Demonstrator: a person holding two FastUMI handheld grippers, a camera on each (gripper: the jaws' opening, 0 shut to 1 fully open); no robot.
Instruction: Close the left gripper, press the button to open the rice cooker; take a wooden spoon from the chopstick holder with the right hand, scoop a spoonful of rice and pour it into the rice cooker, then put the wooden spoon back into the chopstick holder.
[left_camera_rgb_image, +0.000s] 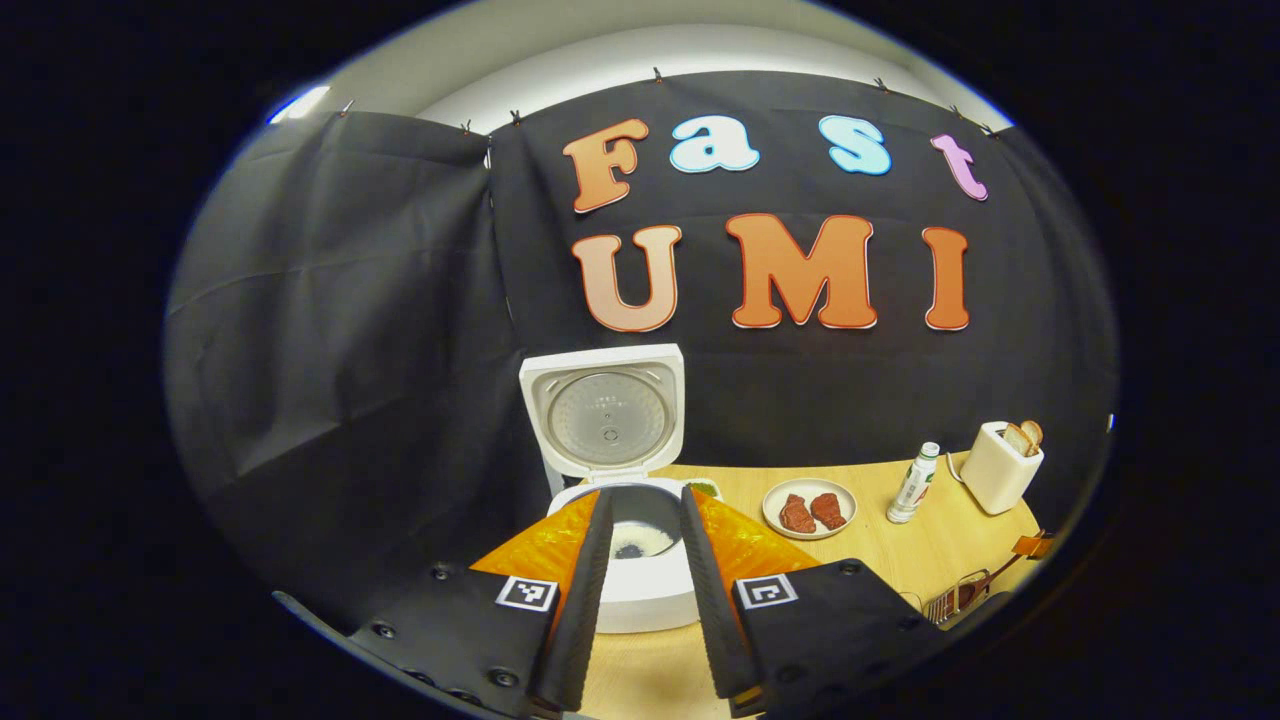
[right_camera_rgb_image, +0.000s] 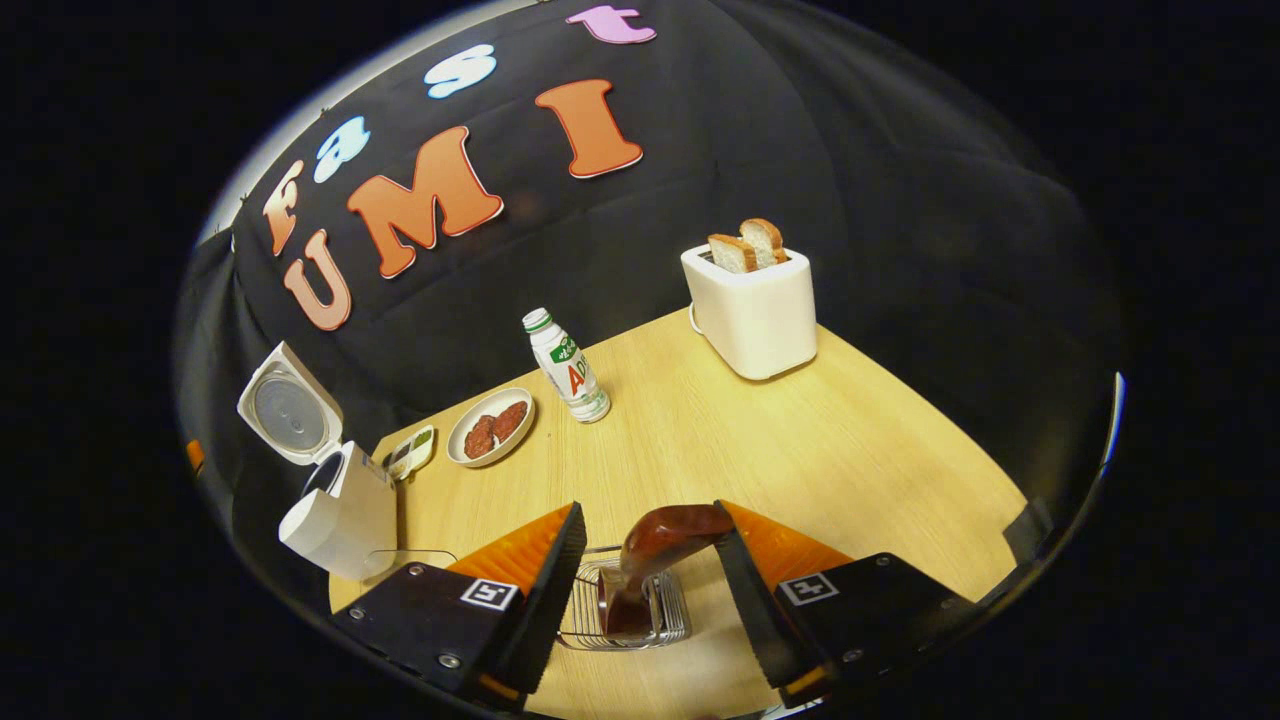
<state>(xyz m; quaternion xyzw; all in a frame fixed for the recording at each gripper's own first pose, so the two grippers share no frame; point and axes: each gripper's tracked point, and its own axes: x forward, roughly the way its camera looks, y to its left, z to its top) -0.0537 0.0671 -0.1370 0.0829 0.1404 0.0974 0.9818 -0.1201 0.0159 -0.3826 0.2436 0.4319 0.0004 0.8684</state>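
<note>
White rice cooker (left_camera_rgb_image: 628, 560) at the light wooden desk's (right_camera_rgb_image: 800, 440) left end, lid up, rice inside. Left tongs (left_camera_rgb_image: 645, 600) spread before it. Right tongs (right_camera_rgb_image: 645, 590) spread around dark wooden spoon (right_camera_rgb_image: 660, 545) standing in wire chopstick holder (right_camera_rgb_image: 625, 610), seemingly just released.
</note>
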